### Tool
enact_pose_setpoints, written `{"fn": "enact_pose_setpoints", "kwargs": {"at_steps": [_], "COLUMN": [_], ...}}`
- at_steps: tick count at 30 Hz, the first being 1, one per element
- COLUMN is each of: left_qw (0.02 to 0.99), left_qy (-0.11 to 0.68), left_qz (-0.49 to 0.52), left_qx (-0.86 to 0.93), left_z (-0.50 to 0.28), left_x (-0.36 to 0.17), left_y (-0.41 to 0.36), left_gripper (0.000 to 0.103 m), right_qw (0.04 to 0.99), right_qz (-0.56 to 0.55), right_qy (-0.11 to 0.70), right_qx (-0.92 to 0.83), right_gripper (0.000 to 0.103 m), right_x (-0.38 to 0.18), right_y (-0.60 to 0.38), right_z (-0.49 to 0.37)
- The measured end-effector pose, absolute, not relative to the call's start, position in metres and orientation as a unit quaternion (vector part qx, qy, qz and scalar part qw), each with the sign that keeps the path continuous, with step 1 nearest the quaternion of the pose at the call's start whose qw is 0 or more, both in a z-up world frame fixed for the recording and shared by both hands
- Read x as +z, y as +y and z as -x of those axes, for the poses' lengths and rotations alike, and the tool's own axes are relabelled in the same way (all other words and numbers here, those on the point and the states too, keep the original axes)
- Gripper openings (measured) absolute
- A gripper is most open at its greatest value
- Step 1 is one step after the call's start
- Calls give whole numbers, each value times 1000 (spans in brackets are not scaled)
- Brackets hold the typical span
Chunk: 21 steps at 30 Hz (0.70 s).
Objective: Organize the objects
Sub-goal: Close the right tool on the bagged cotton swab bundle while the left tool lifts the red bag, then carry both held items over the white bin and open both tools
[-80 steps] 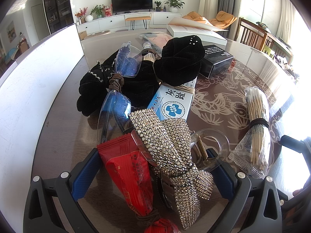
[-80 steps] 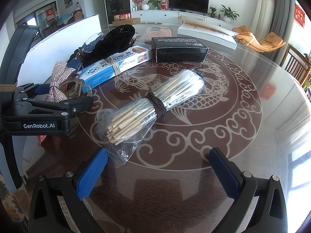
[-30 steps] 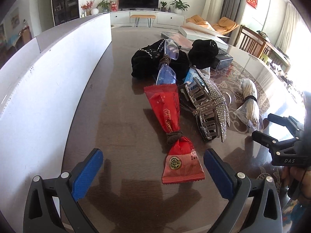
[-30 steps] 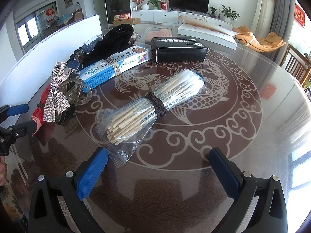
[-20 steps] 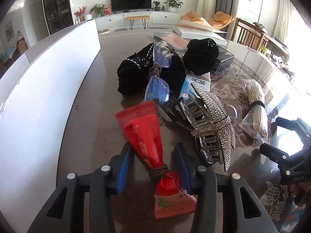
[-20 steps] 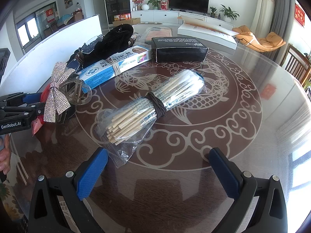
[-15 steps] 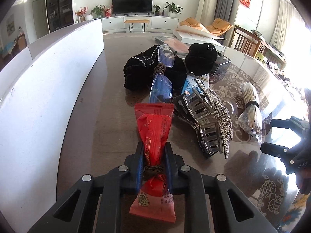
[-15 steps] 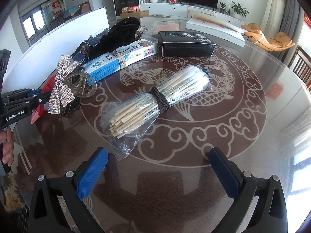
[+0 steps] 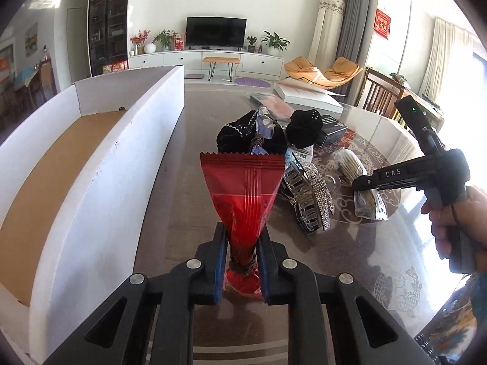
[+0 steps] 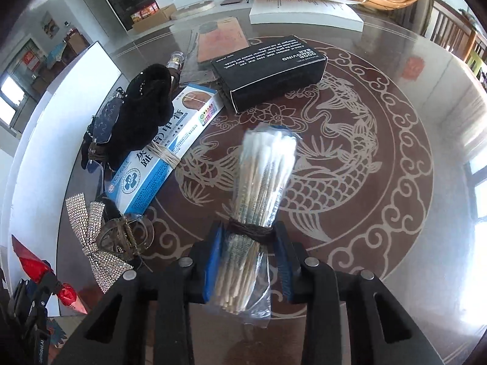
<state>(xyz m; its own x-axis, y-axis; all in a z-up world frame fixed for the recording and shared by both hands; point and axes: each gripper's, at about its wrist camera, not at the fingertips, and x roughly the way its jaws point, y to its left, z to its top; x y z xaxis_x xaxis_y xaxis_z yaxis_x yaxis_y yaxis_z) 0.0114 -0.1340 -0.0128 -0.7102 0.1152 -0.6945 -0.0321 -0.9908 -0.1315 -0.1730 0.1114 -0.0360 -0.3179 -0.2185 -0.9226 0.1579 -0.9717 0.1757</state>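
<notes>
My left gripper (image 9: 241, 263) is shut on a red snack packet (image 9: 243, 191) at its tied waist and holds it above the table, right of a white cardboard box (image 9: 91, 164). The packet also shows at the lower left of the right wrist view (image 10: 30, 264). My right gripper (image 10: 249, 251) is shut on a bag of cotton swabs (image 10: 261, 176) at its tied band and holds it above the table. That gripper (image 9: 362, 184) with the bag (image 9: 369, 206) also shows at the right of the left wrist view.
On the glass table (image 10: 395, 121) lie a rhinestone hair clip (image 9: 310, 194), a blue-and-white box (image 10: 164, 149), black fabric items (image 10: 143, 115), tied glasses (image 10: 105, 121) and a black box (image 10: 271, 70). A white flat box (image 10: 304, 12) lies at the far side.
My left gripper has closed on the red packet and lifted it beside the white box. My right gripper has closed on the cotton swab bag and raised it off the table.
</notes>
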Motion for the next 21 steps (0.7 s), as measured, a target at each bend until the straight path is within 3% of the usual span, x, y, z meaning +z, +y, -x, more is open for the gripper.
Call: {"fn": "enact_pose_setpoints", "kwargs": {"at_steps": [10, 16, 21], "left_qw": [47, 29, -28], "left_qy": [-134, -176, -169], "left_qz": [312, 268, 280], "left_qx": [939, 947, 945], "left_z": [-52, -78, -80], "left_x": [53, 95, 99], "left_y": [-202, -263, -319], "left_gripper": [18, 18, 18], "right_qw": [179, 312, 415], "right_qz": [-490, -435, -427], "right_qy": [-21, -21, -11], "right_qx": [-853, -844, -804], "right_gripper": [30, 30, 30], "right_x": [76, 144, 137], "right_y": [118, 15, -108], "right_z": [138, 102, 70]}}
